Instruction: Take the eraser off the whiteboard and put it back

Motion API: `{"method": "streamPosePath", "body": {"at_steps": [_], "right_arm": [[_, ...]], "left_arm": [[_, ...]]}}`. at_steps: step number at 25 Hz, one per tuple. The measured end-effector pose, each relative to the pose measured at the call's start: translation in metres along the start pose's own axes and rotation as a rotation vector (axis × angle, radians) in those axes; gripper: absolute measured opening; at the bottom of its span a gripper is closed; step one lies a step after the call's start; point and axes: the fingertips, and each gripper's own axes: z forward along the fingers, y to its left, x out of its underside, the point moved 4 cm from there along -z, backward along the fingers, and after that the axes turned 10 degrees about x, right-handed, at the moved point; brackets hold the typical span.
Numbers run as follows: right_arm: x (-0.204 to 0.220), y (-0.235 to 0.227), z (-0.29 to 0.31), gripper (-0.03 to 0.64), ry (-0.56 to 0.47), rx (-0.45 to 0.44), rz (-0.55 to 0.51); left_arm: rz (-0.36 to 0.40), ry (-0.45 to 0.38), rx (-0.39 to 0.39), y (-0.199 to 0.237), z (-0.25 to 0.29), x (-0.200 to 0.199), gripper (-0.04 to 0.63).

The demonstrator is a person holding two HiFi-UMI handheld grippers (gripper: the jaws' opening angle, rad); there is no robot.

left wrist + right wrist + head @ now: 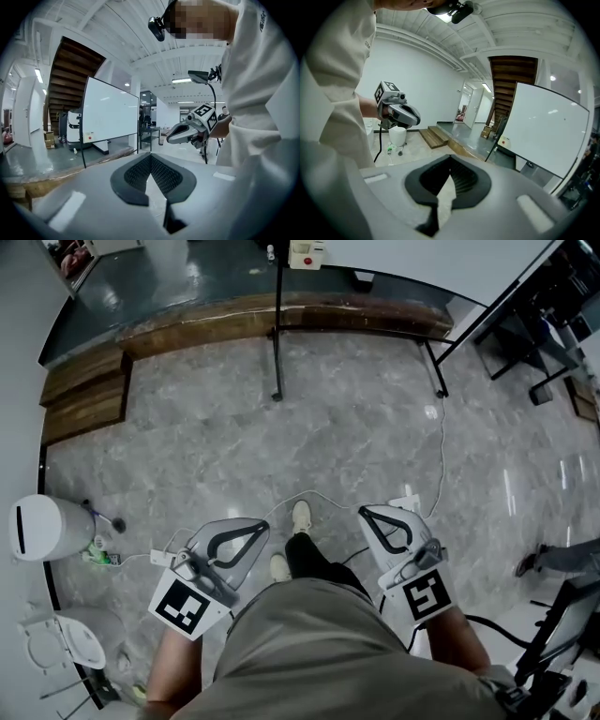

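While the left claw (261, 525) and right claw (366, 513) are held fully closed and empty, the eraser (87, 137) is seen on the whiteboard (110, 112), well apart from them.

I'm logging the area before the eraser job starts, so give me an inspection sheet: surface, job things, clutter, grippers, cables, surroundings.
Surface: grey marble-patterned floor.
Job's things: white whiteboard on a black stand; small white eraser with a red dot stuck near the board's lower corner, untouched.
Clutter: white cylindrical bin by the left wall.
Grippers: left gripper shut, empty; right gripper shut, empty; both well short of the board.
Cables: thin white cable trailing across the floor; white power strip near the bin.
Surroundings: long wooden step in front of the board; brown staircase behind it; another person's leg at the right edge.
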Motion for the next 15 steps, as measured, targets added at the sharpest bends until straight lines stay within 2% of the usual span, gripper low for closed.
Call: {"method": "streamPosePath", "body": {"at_steps": [4, 11, 15], "right_arm": [[0.002, -0.045, 0.031, 0.002, -0.018, 0.002, 0.013], [0.013, -0.119, 0.085, 0.002, -0.039, -0.022, 0.025], [0.024, -0.152, 0.111, 0.002, -0.031, -0.035, 0.042]], "left_arm": [[-0.014, 0.029, -0.021, 0.039, 0.027, -0.014, 0.006], [0.032, 0.046, -0.04, 0.106, 0.087, -0.047, 0.006], [0.05, 0.047, -0.025, 0.134, 0.122, -0.058, 0.006]]}}
